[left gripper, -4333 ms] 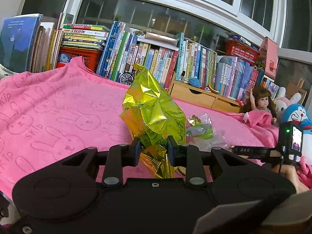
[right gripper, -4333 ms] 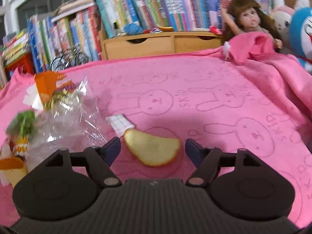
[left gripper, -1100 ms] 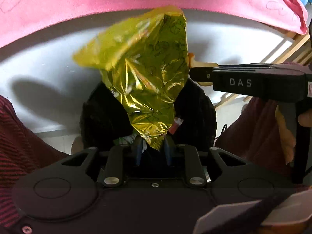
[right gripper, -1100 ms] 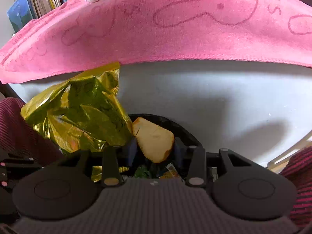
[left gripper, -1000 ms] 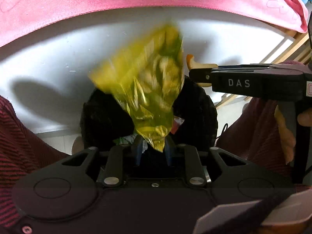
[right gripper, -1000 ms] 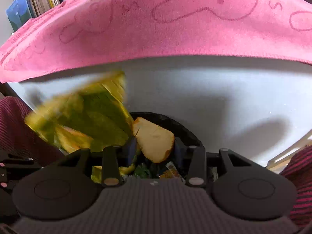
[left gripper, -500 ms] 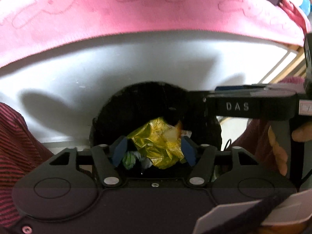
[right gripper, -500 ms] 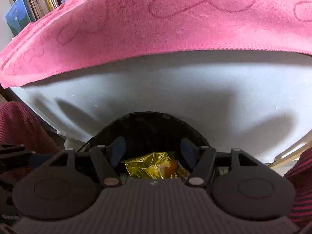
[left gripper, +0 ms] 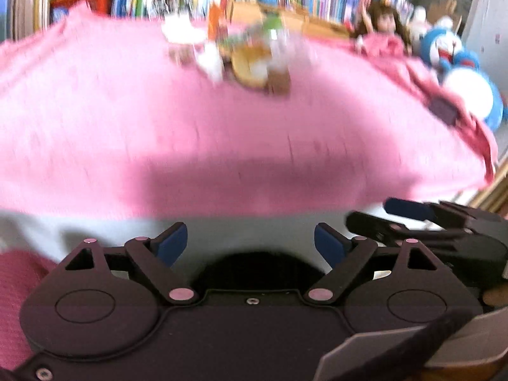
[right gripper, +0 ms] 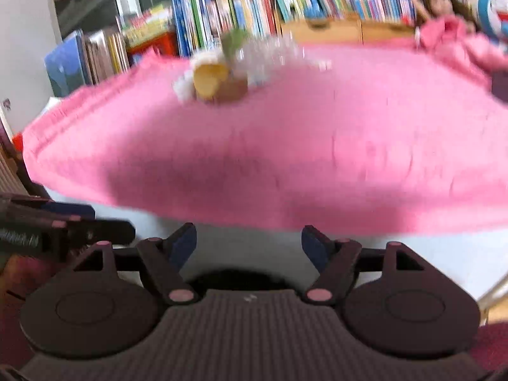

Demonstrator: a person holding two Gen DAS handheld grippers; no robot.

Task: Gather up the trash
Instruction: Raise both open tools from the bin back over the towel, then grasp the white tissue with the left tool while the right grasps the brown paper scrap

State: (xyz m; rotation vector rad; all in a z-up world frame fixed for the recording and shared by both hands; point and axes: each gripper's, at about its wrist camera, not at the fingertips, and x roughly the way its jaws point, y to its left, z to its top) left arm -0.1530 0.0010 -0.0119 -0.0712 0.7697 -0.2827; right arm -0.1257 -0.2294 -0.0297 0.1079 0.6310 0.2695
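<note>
Both hand-held grippers, left [left gripper: 250, 241] and right [right gripper: 249, 243], had just opened, empty.
Wrapper and peel were binned; more trash [left gripper: 244, 54] waited on the bench [left gripper: 127, 127].

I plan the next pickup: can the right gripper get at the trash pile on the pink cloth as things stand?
Probably yes. The right gripper is open and empty, its fingers having just spread, and only bare pink cloth lies between it and the trash pile. The left gripper stays off to the side.
</note>
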